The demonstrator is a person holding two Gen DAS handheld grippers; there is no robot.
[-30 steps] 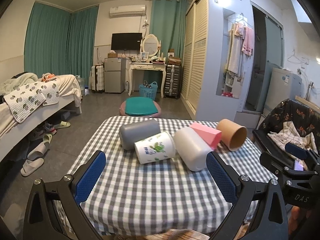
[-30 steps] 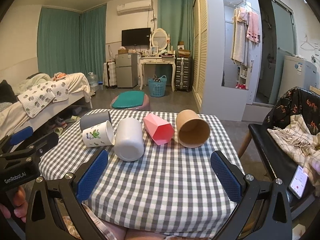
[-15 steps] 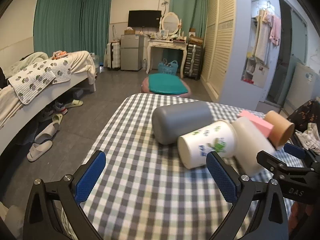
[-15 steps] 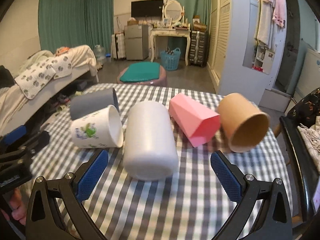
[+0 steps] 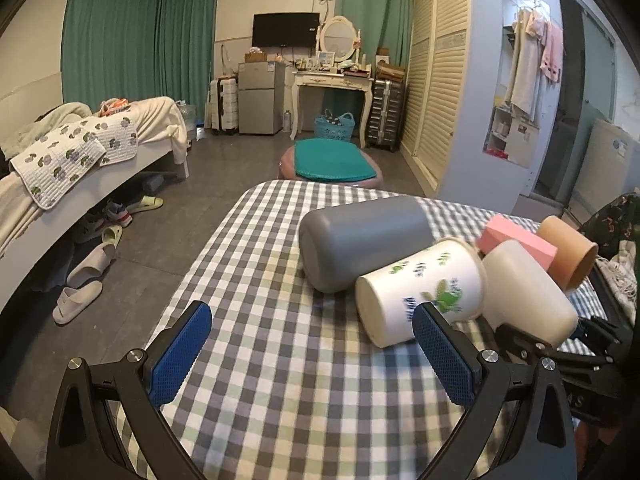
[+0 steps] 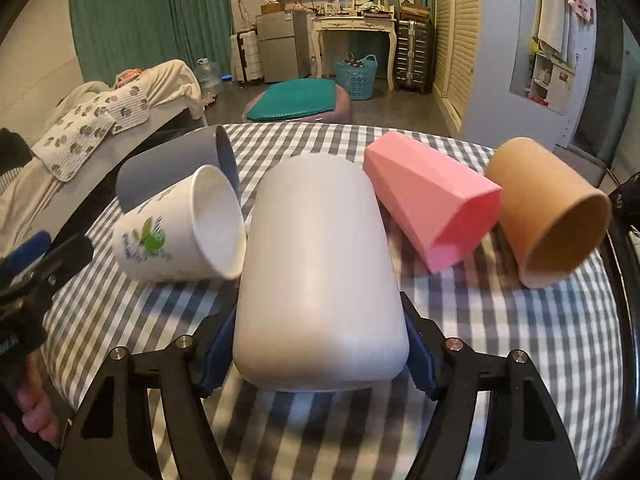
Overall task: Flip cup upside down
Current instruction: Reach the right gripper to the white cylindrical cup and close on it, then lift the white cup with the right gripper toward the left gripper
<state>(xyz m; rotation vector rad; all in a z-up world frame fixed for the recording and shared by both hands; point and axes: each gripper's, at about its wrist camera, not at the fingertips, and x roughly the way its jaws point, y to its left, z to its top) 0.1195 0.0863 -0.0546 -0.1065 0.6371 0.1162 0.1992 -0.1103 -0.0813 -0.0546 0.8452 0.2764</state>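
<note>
Several cups lie on their sides on a checked tablecloth. My right gripper is shut on the base end of the plain white cup, its blue pads against both sides. That cup also shows in the left wrist view. Left of it lie a white cup with a green print and a grey cup; right of it lie a pink faceted cup and a brown cup. My left gripper is open and empty, just in front of the printed cup and the grey cup.
The table's left edge drops to the floor, where slippers lie beside a bed. A stool with a green cushion stands beyond the table's far edge. A dark chair with cloth is at the right.
My right gripper moved forward and closed on the plain white cup's base. My left gripper shifted left and closer to the grey and printed cups, still open.
</note>
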